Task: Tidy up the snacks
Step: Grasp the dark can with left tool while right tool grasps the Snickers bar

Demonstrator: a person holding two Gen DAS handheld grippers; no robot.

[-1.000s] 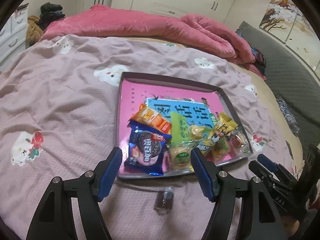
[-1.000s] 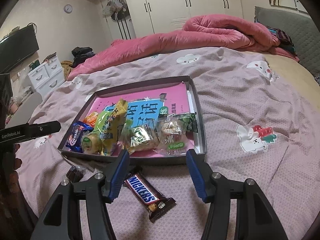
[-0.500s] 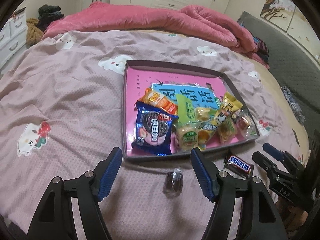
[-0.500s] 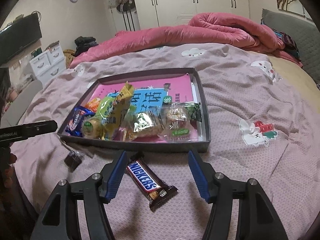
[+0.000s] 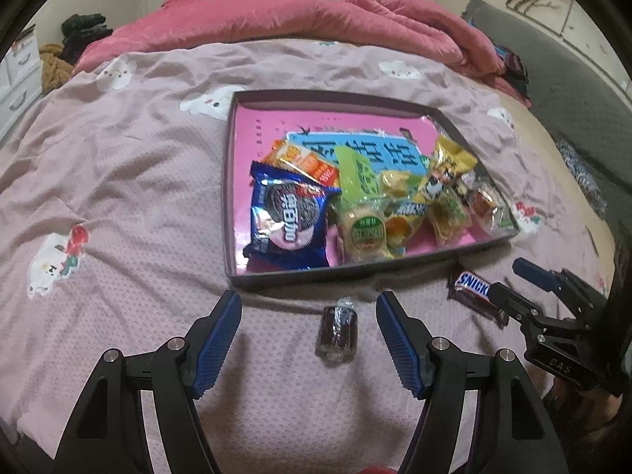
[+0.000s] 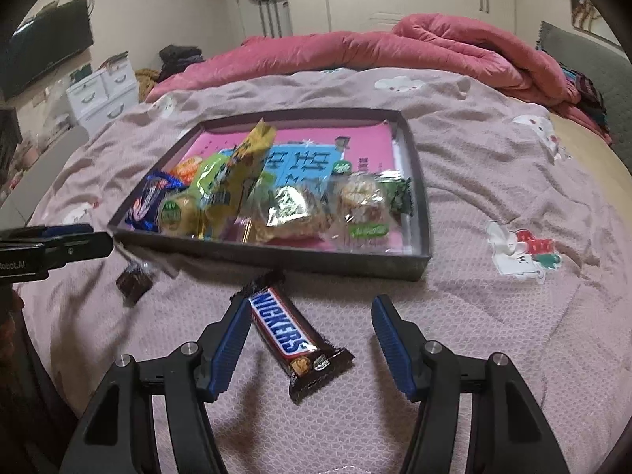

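A dark shallow tray with a pink liner sits on the bed, holding several wrapped snacks, among them a blue Oreo pack. Just in front of it lies a small dark wrapped candy. My left gripper is open, with the candy lying on the bed between its blue pads, untouched. A Snickers bar lies to the right on the bedspread. My right gripper is open over it, its left pad close beside the bar, no squeeze visible.
The pink bedspread with cartoon prints covers the bed. A rolled red quilt lies at the far side. White drawers and a dark screen stand to the left, wardrobes behind.
Both grippers have sunk closer to the bed. The candy now lies between the left pads and the Snickers bar between the right pads. The tray has not moved.
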